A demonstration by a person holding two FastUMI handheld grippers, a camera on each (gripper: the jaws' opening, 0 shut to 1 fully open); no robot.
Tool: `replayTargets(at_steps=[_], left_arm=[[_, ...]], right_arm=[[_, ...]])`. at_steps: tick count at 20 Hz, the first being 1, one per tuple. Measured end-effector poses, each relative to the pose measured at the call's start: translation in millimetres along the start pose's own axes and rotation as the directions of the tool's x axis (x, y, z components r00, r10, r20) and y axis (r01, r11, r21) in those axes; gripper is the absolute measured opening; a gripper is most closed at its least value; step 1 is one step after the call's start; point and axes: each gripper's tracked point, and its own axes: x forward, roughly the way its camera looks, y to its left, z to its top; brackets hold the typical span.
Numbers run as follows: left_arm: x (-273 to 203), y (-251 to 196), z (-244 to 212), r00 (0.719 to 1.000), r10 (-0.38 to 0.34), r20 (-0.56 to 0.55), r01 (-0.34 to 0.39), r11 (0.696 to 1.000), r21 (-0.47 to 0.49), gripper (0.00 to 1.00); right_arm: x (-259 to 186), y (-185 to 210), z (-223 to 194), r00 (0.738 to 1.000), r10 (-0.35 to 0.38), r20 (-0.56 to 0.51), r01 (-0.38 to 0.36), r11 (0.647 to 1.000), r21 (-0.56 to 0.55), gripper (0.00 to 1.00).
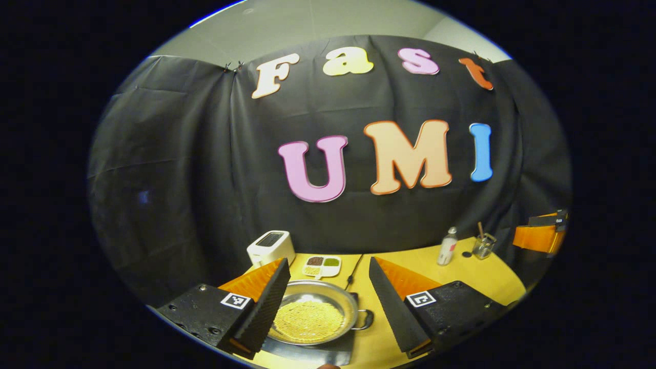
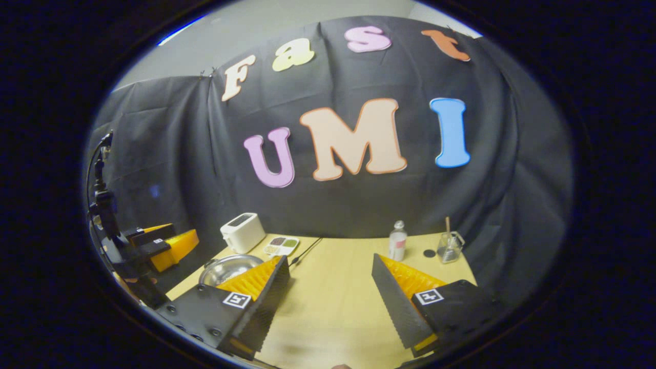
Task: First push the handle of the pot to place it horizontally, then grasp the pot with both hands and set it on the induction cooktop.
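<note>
Nearest in the left gripper view, the left gripper (image 1: 325, 302) stands with its black ridged fingers spread wide and empty. Between them sits the shallow round steel pot (image 1: 313, 319), its loop handle (image 1: 365, 319) pointing right, on the flat black induction cooktop (image 1: 312, 349). In the right gripper view, the right gripper (image 2: 332, 302) is likewise wide apart over bare yellow wooden table (image 2: 333, 287), holding nothing. Farther back stand a white toaster (image 2: 242, 231), a white divided dish of spices (image 2: 281, 246), a clear bottle (image 2: 397, 240) and a glass jar (image 2: 450, 247). Black cloth (image 2: 359, 205) walls the booth behind, pale wall above.
</note>
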Motion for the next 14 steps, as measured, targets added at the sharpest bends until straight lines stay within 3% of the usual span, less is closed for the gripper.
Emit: replayTargets(at_steps=[3,4,5,6,14], left_arm=[[-17,-39,14,0.997,-0.046,0.058,0.052,0.993,-0.109,0.95],[-20,-44,16,0.996,-0.044,0.072,0.053,0.991,-0.123,0.94],[-24,-48,17,0.996,-0.041,0.078,0.051,0.991,-0.127,0.95],[-27,-53,15,0.996,-0.041,0.079,0.051,0.991,-0.122,0.95],[-44,-90,3,0.996,-0.073,0.056,0.08,0.989,-0.125,0.96]], right_arm=[[-28,-34,7,0.998,-0.042,0.048,0.041,0.999,0.012,0.92],[-43,-48,8,0.997,-0.057,0.06,0.055,0.998,0.021,0.99],[-53,-57,8,0.995,-0.067,0.068,0.065,0.997,0.031,0.99],[-62,-65,6,0.994,-0.076,0.076,0.073,0.996,0.042,0.92],[-97,-108,1,0.987,-0.128,0.099,0.12,0.99,0.076,0.92]])
